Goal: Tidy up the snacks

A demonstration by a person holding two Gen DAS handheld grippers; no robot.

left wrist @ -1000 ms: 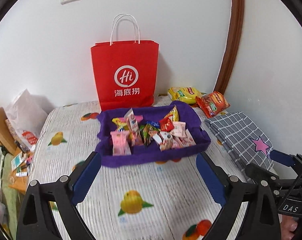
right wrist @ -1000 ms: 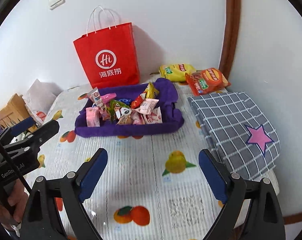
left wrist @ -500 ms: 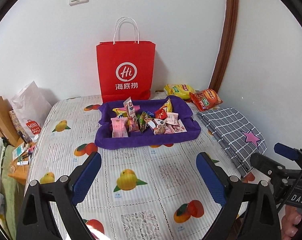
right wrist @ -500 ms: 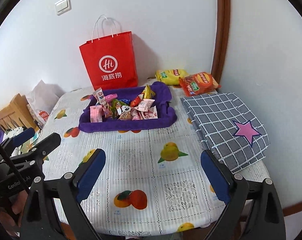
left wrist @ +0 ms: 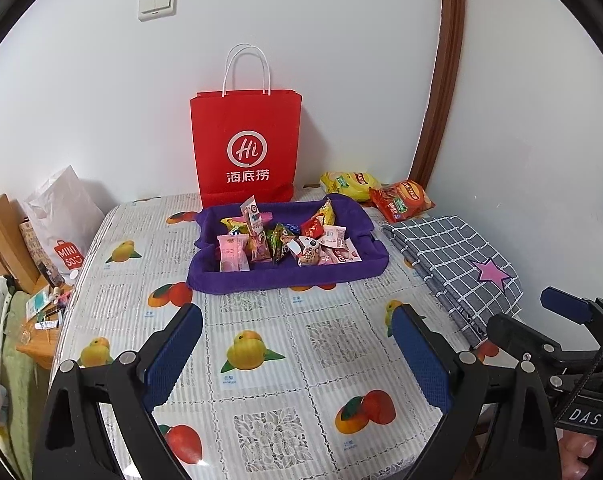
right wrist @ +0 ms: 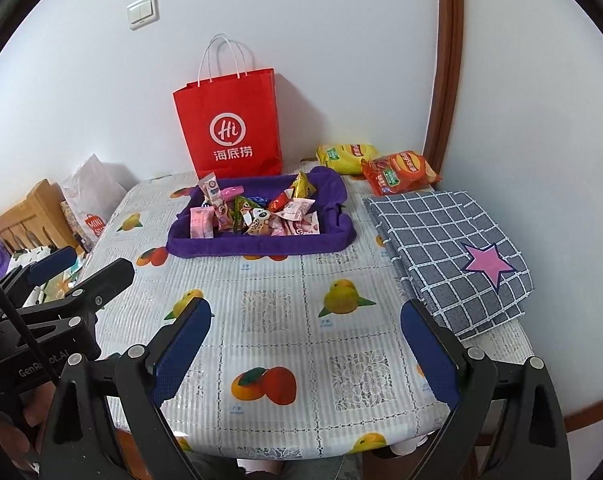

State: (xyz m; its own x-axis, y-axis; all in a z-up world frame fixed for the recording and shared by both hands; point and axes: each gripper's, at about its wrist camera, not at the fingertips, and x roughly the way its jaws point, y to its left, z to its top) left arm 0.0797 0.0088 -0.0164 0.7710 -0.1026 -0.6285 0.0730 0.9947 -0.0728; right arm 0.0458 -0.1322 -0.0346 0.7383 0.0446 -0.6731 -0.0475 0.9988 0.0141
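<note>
While the left gripper (left wrist: pixel 297 344) hung over the near part of the table, its blue mesh-textured pads stood wide apart with nothing between them. From this left wrist view, a red paper bag (left wrist: pixel 246 148) with white twisted handles read "Hi" above "海底捞" and stood upright against the wall. Just before it lay a soft purple tray (left wrist: pixel 285 274) heaped with small crinkled snack packets (left wrist: pixel 283 242). A white plastic bag (left wrist: pixel 63 216) marked "MINISO" leaned beside the table's left edge. The other tool at lower right bore the letters "DAS".

Seen from the right wrist view, the right gripper (right wrist: pixel 305 344) was likewise spread wide and empty above the glossy fruit-printed tablecloth (right wrist: pixel 269 312). A yellow crisp bag (right wrist: pixel 343 157) and a red one (right wrist: pixel 399 171) lay beyond the tray near the wall. A folded grey checked cloth (right wrist: pixel 441 248) carried a pink star. The left tool's black body showed part of the word "GenRobot.AI".
</note>
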